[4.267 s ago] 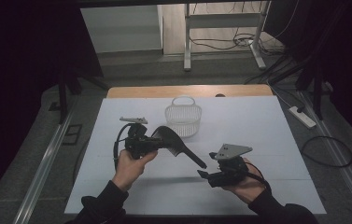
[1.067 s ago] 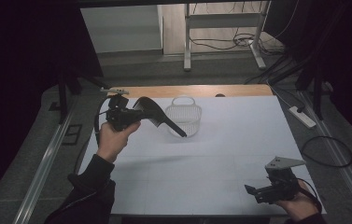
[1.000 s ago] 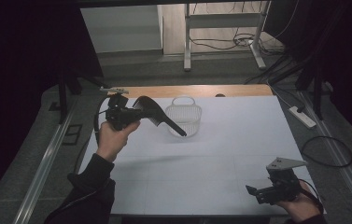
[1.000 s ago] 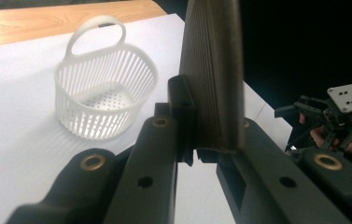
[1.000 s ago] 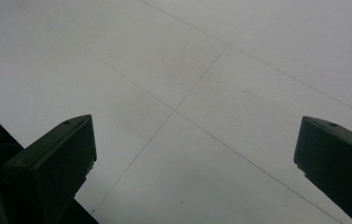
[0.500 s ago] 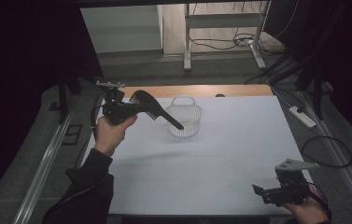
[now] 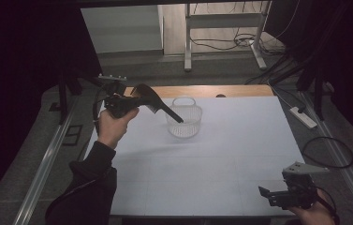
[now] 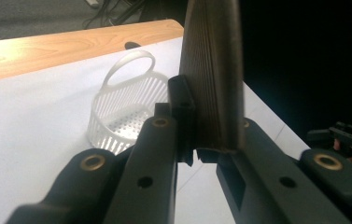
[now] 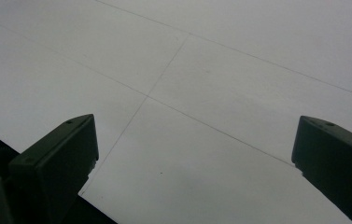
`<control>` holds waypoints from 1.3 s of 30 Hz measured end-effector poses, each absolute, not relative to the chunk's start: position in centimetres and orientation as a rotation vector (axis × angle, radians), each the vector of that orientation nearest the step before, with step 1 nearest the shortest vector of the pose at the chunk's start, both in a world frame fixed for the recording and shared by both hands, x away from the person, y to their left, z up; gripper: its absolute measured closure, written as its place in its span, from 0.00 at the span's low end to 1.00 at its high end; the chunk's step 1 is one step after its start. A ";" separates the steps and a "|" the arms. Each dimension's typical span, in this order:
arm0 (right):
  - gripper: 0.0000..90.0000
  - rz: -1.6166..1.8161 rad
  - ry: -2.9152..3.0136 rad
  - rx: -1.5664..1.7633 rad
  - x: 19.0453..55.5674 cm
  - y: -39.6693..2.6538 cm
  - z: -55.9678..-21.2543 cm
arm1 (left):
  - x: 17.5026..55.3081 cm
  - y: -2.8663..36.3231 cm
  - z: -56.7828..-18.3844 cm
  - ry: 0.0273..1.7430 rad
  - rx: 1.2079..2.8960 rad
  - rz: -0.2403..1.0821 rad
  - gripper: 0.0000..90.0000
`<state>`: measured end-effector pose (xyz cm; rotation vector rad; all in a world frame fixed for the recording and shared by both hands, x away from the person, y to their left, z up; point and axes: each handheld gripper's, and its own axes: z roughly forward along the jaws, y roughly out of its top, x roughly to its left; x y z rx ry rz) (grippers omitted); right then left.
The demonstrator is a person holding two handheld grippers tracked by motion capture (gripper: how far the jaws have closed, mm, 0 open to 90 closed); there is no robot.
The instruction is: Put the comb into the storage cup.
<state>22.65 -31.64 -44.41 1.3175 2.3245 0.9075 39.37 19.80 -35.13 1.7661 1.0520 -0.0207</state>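
My left gripper [image 7: 138, 100] is raised over the far left of the white table [image 7: 239, 140], shut on the wide end of a dark ribbed comb-like tool [image 7: 162, 107]. The tool's thin tip slants down over the rim of a white plastic basket [image 7: 184, 123]. In the left gripper view the jaws [image 8: 201, 137] pinch the tool [image 8: 213, 70] upright, with the basket [image 8: 117, 112] beyond and to the left. My right gripper [image 7: 267, 194] rests low at the near right corner. Its jaws [image 9: 194, 144] stand wide apart over bare table, holding nothing.
A strip of wooden tabletop [image 7: 211, 90] runs along the far edge. A power strip [image 7: 303, 117] and a looped cable [image 7: 328, 152] lie on the floor to the right. Metal rails [image 7: 47, 159] flank the table. The other gripper [image 8: 346, 135] appears far off in the left gripper view.
The left hand has carried the tool from the table's middle up to the far left, drifting slightly back in the last second. The right gripper has pulled back to the near right corner.
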 end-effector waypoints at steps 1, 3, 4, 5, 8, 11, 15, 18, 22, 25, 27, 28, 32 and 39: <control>0.01 0.906 2.323 1.316 22.6 -31.6 -44.4 | 39.5 19.8 -35.2 1.056 1.762 -0.018 0.97; 0.01 0.902 2.324 1.308 22.6 -31.6 -44.4 | 39.8 19.7 -35.3 1.062 1.760 -0.015 0.97; 0.01 0.900 2.324 1.305 22.6 -31.6 -44.4 | 39.9 19.6 -35.4 1.067 1.757 -0.014 0.97; 0.01 0.899 2.325 1.304 22.6 -31.5 -44.4 | 40.0 19.5 -35.4 1.073 1.757 -0.011 0.97; 0.01 0.901 2.324 1.307 22.6 -31.6 -44.4 | 40.4 19.3 -35.6 1.080 1.757 -0.010 0.97; 0.01 0.903 2.323 1.310 22.6 -31.6 -44.4 | 40.8 19.1 -35.8 1.085 1.752 -0.006 0.97; 0.01 0.899 2.324 1.305 22.6 -31.6 -44.4 | 41.2 18.7 -35.9 1.086 1.752 0.000 0.97; 0.01 0.900 2.324 1.306 22.6 -31.6 -44.4 | 41.4 18.4 -36.2 1.090 1.753 0.003 0.97; 0.01 0.902 2.324 1.309 22.6 -31.6 -44.4 | 41.7 18.1 -36.6 1.098 1.756 0.006 0.97; 0.01 0.899 2.329 1.306 22.6 -31.6 -44.5 | 41.9 17.9 -36.9 1.102 1.757 0.005 0.97; 0.01 0.898 2.331 1.305 22.6 -31.5 -44.5 | 42.1 17.7 -37.1 1.104 1.757 0.007 0.97; 0.01 0.898 2.332 1.304 22.6 -31.5 -44.5 | 42.1 17.6 -37.2 1.106 1.757 0.006 0.97; 0.01 0.899 2.333 1.303 22.6 -31.6 -44.5 | 42.4 17.2 -37.5 1.107 1.765 0.011 0.97; 0.01 0.898 2.334 1.302 22.6 -31.5 -44.5 | 42.9 16.3 -38.2 1.107 1.769 0.007 0.97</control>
